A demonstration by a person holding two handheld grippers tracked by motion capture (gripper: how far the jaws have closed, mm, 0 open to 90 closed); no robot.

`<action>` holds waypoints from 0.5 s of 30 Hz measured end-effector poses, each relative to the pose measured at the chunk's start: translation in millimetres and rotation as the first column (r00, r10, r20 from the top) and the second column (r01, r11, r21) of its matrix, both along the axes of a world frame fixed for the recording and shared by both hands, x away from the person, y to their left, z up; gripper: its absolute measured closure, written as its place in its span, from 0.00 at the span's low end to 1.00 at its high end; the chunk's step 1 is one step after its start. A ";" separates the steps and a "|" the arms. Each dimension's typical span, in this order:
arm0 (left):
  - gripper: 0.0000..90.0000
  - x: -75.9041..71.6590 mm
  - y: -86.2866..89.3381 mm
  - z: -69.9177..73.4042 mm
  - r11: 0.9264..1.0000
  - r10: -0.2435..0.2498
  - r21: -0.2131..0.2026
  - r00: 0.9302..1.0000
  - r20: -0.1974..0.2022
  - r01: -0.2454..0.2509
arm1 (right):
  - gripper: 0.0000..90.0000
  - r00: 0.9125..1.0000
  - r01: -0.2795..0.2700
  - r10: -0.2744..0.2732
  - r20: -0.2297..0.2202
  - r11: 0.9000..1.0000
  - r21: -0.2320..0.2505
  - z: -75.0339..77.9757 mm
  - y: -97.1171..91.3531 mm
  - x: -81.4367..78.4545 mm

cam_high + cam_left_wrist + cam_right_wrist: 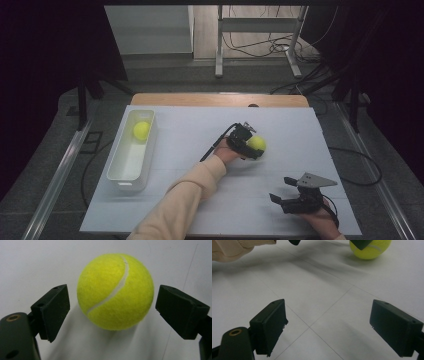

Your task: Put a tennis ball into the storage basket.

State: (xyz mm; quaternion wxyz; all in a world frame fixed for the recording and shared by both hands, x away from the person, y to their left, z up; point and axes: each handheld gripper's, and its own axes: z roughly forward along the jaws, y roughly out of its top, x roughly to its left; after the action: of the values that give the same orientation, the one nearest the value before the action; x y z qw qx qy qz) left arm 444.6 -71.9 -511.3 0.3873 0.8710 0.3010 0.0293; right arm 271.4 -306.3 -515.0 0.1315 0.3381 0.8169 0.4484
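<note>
Right gripper [282,190]: near edge of white table [200,125], jaws spread, nothing between them. Left gripper [252,145]: mid-table, jaws released, flanking a tennis ball [115,291] that rested on the table, clear gaps either side. White bin [116,167]: farther left, holding a second ball [141,130] at its far end.
</note>
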 end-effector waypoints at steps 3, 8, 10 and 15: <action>0.14 2.4 -2.3 -1.5 1.000 -0.002 -0.001 1.000 -0.004 0.002 | 0.16 1.000 0.001 -0.001 0.000 1.000 0.001 0.0 -0.1 0.2; 0.15 6.0 -4.4 -4.0 1.000 0.008 -0.004 1.000 -0.007 -0.008 | 0.16 1.000 0.001 -0.001 0.000 1.000 0.001 -0.1 -0.3 0.3; 0.16 6.7 -4.4 -4.6 1.000 0.007 -0.007 1.000 -0.009 -0.007 | 0.16 1.000 0.001 -0.001 -0.002 1.000 0.001 -0.2 -0.3 0.3; 0.28 7.8 -4.0 -4.2 0.999 -0.003 -0.048 1.000 -0.022 0.002 | 0.16 1.000 0.003 -0.003 -0.001 1.000 0.001 -0.2 -0.4 0.5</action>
State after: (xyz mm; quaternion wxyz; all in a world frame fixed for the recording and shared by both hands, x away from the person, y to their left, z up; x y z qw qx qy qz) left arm 452.4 -75.8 -515.5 0.4046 0.8621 0.3048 0.0122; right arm 271.9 -306.7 -515.2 0.1314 0.3396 0.8162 0.4485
